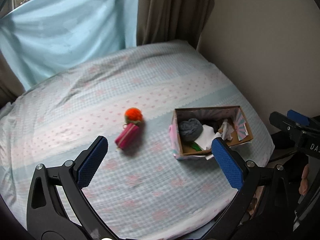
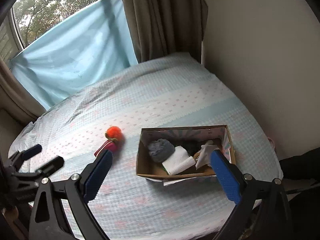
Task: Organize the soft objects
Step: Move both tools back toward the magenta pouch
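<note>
Checked bedding covers the bed (image 1: 140, 180), with a window curtain behind. From the left wrist, the left gripper (image 1: 158, 156) is spread and empty above the sheet. A pink pouch (image 1: 128, 136) lies ahead, long axis running diagonally toward the orange pompom (image 1: 133, 114) touching its far end. The cardboard box (image 1: 177, 140) to the right likely collects soft items.

From the right wrist, the right gripper (image 2: 162, 172) is likewise spread, holding nothing, hovering near the box (image 2: 140, 160) with its grey yarn ball (image 2: 161, 150) and white cloth (image 2: 179, 163).

- Bed (image 1: 140, 76) with pale blue-and-pink patterned sheet.
- Cardboard box (image 1: 177, 140) near the right edge.
- Orange pompom (image 1: 133, 114) and pink pouch (image 1: 128, 137), touching, mid-bed.
</note>
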The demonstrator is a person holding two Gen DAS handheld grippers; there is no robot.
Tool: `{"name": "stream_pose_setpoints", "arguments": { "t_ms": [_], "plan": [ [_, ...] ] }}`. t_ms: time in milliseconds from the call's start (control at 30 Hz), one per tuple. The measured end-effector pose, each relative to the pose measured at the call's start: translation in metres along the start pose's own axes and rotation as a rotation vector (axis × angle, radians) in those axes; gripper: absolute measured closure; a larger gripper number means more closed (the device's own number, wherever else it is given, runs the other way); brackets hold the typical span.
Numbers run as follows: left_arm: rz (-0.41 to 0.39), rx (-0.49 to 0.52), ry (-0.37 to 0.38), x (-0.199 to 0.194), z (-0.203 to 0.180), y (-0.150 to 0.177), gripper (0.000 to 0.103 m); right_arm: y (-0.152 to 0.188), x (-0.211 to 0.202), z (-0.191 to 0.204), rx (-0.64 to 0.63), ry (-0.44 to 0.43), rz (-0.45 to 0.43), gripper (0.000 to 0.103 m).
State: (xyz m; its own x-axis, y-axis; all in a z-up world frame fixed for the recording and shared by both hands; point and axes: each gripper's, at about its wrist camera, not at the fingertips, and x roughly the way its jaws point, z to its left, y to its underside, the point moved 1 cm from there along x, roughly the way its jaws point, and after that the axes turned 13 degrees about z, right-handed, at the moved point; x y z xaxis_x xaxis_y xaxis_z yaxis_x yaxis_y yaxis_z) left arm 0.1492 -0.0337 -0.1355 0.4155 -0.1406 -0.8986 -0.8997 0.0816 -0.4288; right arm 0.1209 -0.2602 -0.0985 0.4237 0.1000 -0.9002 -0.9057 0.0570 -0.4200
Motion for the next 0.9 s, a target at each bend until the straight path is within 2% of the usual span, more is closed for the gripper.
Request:
{"name": "stream_pose_setpoints", "arguments": {
  "t_ms": [200, 433, 633, 900],
  "plan": [
    [-0.046, 0.021, -0.001, -0.022, 0.035, 0.024, 0.0, 0.029, -0.02, 0.028, 0.047, 0.022, -0.071, 0.006],
    [-0.055, 0.062, 0.002, -0.023, 0.073, 0.039, 0.0, 0.041, -0.022, 0.062, 0.09, 0.015, -0.091, 0.006],
    [-0.037, 0.077, 0.003, -0.006, 0.105, 0.036, 0.0, 0.028, -0.002, 0.093, 0.078, -0.027, -0.057, 0.006],
    [0.007, 0.073, 0.009, 0.038, 0.134, 0.01, 0.0, -0.018, 0.047, 0.121, 0.06, -0.117, 0.031, 0.006]
  ]
}}
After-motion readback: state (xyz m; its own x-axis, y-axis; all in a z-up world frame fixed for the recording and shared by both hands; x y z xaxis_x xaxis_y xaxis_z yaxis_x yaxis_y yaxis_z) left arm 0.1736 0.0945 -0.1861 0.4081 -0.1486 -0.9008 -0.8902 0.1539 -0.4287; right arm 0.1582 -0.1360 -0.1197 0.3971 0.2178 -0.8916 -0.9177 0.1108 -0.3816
